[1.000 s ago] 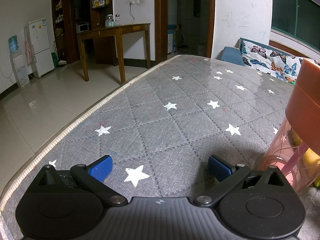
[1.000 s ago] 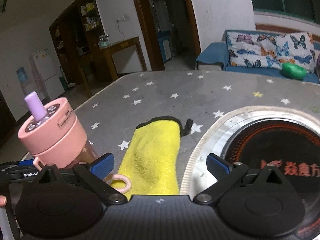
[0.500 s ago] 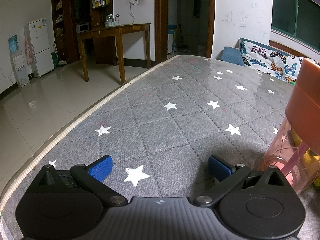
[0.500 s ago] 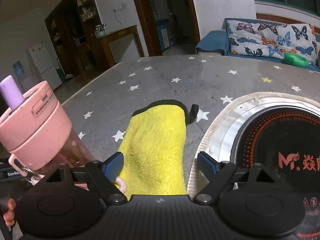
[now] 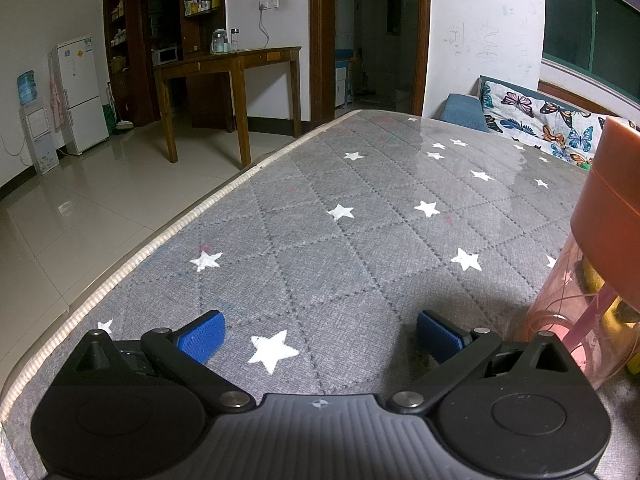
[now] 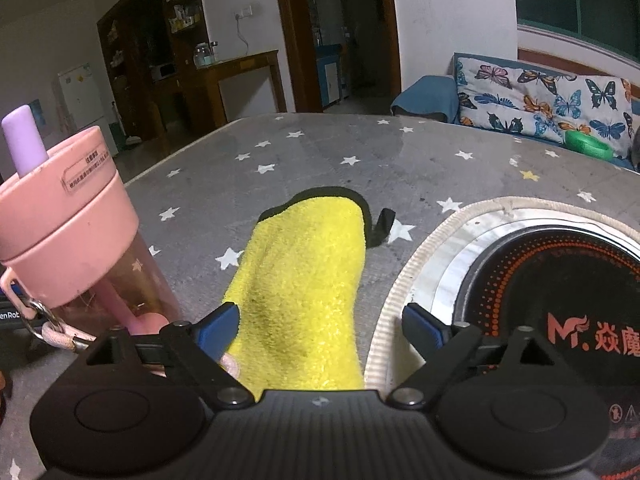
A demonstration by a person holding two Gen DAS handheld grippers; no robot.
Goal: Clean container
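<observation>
Your pink bottle (image 6: 76, 240) stands upright on the star-covered table (image 6: 320, 160), left of the yellow cloth (image 6: 304, 280). A pink straw is inside. Its lid label is too small to read. The round cooker (image 6: 560, 280) says "M". Your right gripper (image 6: 320, 326) is opening over the cloth, pads not pressing. Your left gripper (image 5: 318, 334) is wide, holding nothing.

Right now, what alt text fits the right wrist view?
The right claw, its jaws opening, sits low over a yellow cloth lying between them on a grey star-print table cover. A pink bottle with a purple spout stands at left, a black induction cooktop at right.
</observation>
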